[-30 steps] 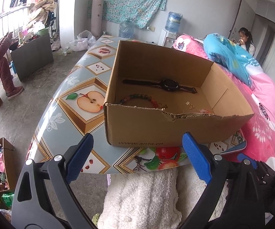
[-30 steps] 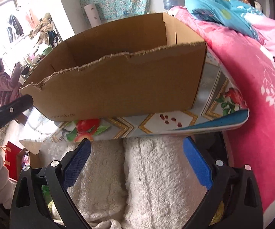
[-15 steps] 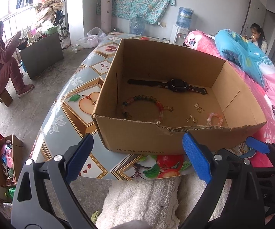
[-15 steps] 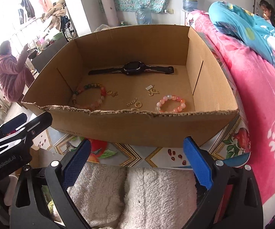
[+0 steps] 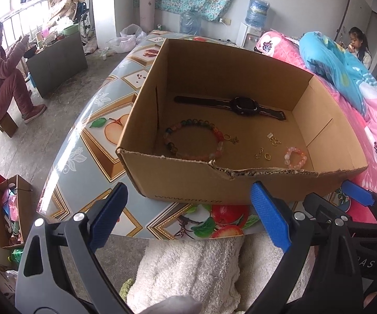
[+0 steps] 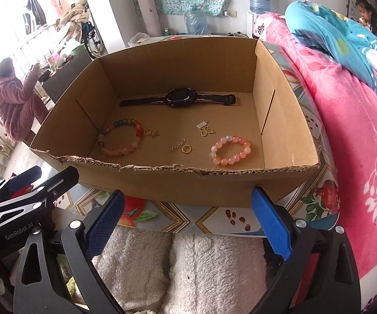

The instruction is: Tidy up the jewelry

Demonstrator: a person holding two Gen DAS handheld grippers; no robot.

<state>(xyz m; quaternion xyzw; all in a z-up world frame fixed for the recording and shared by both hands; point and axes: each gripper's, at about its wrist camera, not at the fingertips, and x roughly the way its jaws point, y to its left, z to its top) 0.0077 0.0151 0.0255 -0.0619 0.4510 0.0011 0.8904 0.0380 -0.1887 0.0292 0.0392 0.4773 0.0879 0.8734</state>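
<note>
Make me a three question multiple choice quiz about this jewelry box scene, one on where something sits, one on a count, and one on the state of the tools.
1. Where in the cardboard box does the black watch lie?
A. along the far wall
B. against the torn near wall
C. outside on the table

2. How many beaded bracelets are in the box?
A. one
B. two
C. four

3. How do the left tool and right tool stand?
A. both shut on a bracelet
B. one holds the watch
C. both open and empty, short of the box

Answers:
1. A, the watch stretches along the far wall, behind the multicoloured bracelet and pink bracelet.
2. B, only those two beaded loops show.
3. C, the blue pads are spread apart with nothing between them.
</note>
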